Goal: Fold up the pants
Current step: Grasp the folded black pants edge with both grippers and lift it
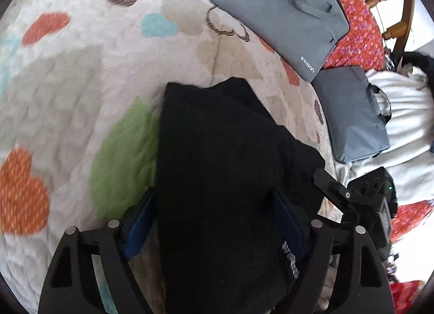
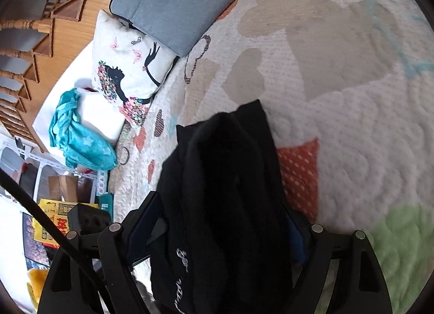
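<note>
In the left wrist view the black pants (image 1: 225, 167) lie bunched on the heart-print bedspread (image 1: 70, 91), running from centre to 6 o'clock between the wide-set fingers of the left hand-held gripper (image 1: 214, 221), whose grip I cannot tell. In the right wrist view the pants (image 2: 225, 192) likewise fill the wide right hand-held gripper (image 2: 217, 221), grip unclear, with a pillow (image 2: 127, 69) at 10 o'clock.
</note>
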`<state>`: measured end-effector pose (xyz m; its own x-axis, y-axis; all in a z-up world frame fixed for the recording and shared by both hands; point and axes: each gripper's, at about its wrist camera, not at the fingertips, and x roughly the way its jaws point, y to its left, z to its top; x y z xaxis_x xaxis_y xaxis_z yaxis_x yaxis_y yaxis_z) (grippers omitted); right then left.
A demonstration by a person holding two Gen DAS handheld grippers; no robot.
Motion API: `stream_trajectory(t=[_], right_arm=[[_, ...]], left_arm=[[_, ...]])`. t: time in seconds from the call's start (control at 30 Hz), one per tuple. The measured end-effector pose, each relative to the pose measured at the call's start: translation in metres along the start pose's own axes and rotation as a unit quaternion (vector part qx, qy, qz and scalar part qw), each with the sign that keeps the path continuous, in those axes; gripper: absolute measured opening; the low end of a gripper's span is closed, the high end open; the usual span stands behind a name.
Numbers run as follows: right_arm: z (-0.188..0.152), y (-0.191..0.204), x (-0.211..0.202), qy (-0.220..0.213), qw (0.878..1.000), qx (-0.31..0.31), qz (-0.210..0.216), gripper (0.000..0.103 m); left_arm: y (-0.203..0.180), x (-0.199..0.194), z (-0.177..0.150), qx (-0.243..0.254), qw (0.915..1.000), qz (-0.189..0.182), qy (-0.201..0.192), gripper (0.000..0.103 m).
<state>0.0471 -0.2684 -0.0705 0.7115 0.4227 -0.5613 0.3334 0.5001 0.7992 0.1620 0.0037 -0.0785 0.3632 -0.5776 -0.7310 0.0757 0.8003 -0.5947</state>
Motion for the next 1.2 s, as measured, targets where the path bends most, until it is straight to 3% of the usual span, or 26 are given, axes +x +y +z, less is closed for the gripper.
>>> stream_trajectory(t=[0.03,0.07,0.1,0.13,0.17,0.23,0.3,0.5,0.73,1.03,1.2], right_arm=[[0.001,-0.001,0.0,0.002,1.0,0.002,0.006,0.085],[0.002,-0.001,0.002,0.005,1.0,0.003,0.012,0.077],[0.002,-0.002,0.004,0.013,1.0,0.007,0.02,0.062],[0.002,-0.005,0.007,0.021,0.999,0.012,0.026,0.057],[0.001,-0.006,0.008,0.023,0.999,0.013,0.028,0.051],[0.0,-0.006,0.008,0.024,0.999,0.014,0.033,0.047],[-0.001,-0.004,0.006,0.027,0.999,0.017,0.039,0.042],[-0.012,0.029,-0.01,0.023,0.999,-0.023,0.037,0.04],[-0.028,0.07,-0.034,0.014,0.997,-0.061,0.055,0.04],[-0.051,0.12,-0.067,0.0,0.992,-0.096,0.086,0.04],[-0.07,0.146,-0.092,-0.012,0.987,-0.115,0.112,0.04]], left_arm=[[-0.003,0.001,0.001,0.005,1.0,0.002,0.001,0.081],[-0.005,0.002,0.001,0.007,1.0,0.004,0.001,0.079],[-0.008,0.002,0.001,0.011,0.9998,0.014,-0.001,0.069],[-0.01,0.001,0.0,0.016,0.9994,0.029,-0.005,0.056],[-0.01,-0.001,-0.001,0.02,0.9992,0.035,-0.009,0.052],[-0.012,-0.009,-0.004,0.026,0.9987,0.039,-0.02,0.042],[-0.018,-0.014,-0.005,0.035,0.9976,0.053,-0.027,0.04],[-0.046,-0.042,-0.022,0.091,0.9873,0.114,-0.062,0.038],[-0.066,-0.088,-0.037,0.118,0.9776,0.138,-0.107,0.038],[-0.097,-0.149,-0.064,0.158,0.9548,0.178,-0.178,0.038],[-0.117,-0.186,-0.088,0.179,0.9352,0.207,-0.225,0.038]])
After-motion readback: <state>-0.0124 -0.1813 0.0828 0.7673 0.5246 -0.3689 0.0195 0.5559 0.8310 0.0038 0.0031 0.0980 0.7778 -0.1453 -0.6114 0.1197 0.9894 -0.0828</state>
